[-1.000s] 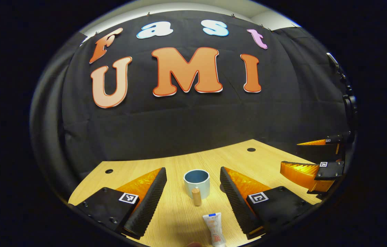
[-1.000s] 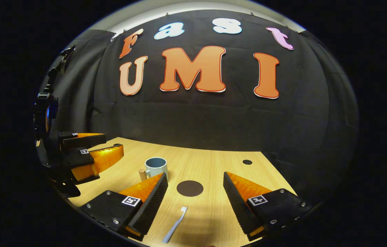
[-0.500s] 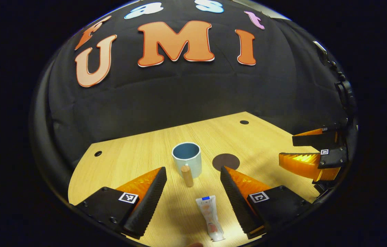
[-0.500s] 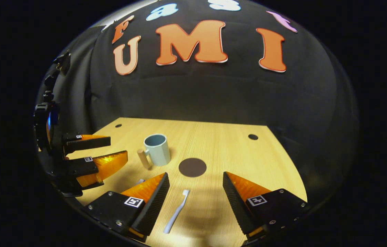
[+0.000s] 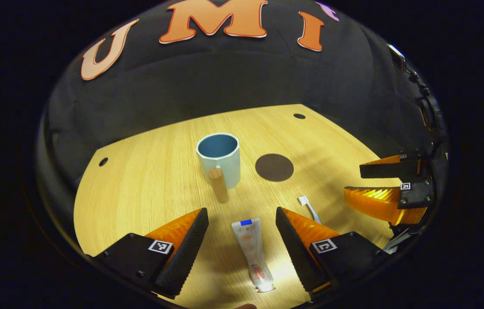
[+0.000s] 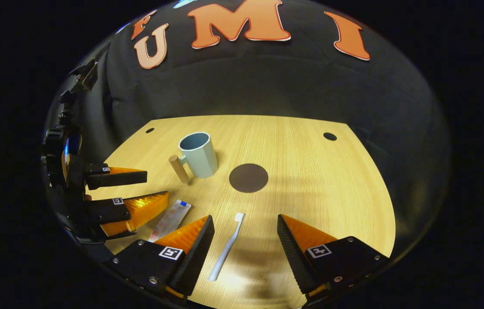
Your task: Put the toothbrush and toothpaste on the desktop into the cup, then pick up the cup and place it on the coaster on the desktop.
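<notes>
A pale blue cup [image 5: 219,159] [image 6: 199,155] with a wooden handle stands upright mid-desk. A dark round coaster [image 5: 274,167] [image 6: 248,177] lies just right of it. The white toothpaste tube [image 5: 252,253] [image 6: 169,219] lies flat between the fingers of my open left gripper [image 5: 242,245], which hovers above it. The white toothbrush [image 6: 226,247] [image 5: 309,208] lies flat between the fingers of my open right gripper [image 6: 245,251], head pointing toward the coaster. In the right gripper view the left gripper [image 6: 138,193] shows at the left; in the left gripper view the right gripper [image 5: 375,184] shows at the right.
The wooden desk [image 5: 147,184] [image 6: 336,189] has small dark cable holes near its back corners. The black cloth wall rises right behind its far edge. Bare desk lies left of the cup and right of the coaster.
Both grippers have risen and tipped downward, so more of the desk shows. Toothpaste and toothbrush now lie fuller between their fingers. Nothing on the desk has moved.
</notes>
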`<move>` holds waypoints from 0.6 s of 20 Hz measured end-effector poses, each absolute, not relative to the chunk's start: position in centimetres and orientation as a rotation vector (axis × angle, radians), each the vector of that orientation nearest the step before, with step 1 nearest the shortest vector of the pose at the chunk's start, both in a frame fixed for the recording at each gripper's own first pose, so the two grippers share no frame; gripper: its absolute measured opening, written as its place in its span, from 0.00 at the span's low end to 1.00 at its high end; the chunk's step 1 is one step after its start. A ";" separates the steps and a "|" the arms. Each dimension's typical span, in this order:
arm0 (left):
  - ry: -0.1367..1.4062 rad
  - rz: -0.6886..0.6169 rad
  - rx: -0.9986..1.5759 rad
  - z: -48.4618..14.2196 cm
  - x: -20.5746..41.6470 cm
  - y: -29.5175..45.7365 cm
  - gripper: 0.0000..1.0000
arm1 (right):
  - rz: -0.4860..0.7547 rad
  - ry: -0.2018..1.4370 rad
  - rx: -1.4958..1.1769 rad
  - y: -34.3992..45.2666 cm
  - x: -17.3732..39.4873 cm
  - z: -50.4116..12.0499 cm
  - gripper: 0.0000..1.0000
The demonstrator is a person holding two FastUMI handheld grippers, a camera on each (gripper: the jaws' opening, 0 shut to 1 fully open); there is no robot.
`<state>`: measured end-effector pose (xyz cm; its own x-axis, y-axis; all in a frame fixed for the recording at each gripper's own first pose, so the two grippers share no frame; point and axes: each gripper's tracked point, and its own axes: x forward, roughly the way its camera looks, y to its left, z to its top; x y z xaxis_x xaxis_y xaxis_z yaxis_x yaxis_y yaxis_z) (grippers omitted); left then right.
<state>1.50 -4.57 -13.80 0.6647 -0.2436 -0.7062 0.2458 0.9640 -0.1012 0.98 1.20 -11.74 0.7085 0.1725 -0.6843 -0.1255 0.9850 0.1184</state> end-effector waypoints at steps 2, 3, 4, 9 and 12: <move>0.852 -0.289 -0.004 -13.6 1.5 -4.6 1.00 | 0.186 0.812 0.081 1.5 0.8 -12.1 0.83; 0.877 -0.297 -0.005 -13.7 1.4 -4.7 1.00 | 0.191 0.833 0.080 1.5 0.7 -12.9 0.86; 0.901 -0.302 -0.007 -13.6 1.3 -4.7 1.00 | 0.193 0.849 0.074 1.7 0.7 -13.7 0.86; 1.043 -0.324 -0.039 -14.5 0.6 -4.7 1.00 | 0.205 0.919 0.063 2.2 0.7 -15.3 0.86; 1.173 -0.333 -0.091 -16.2 -1.3 -5.0 0.96 | 0.215 0.968 0.112 2.4 0.5 -16.0 0.83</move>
<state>-1.26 -4.95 -16.21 0.3444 -0.3034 -0.8885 0.2088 0.9474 -0.2426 0.55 2.39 -16.04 0.5481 0.2312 -0.8038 -0.1312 0.9729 0.1903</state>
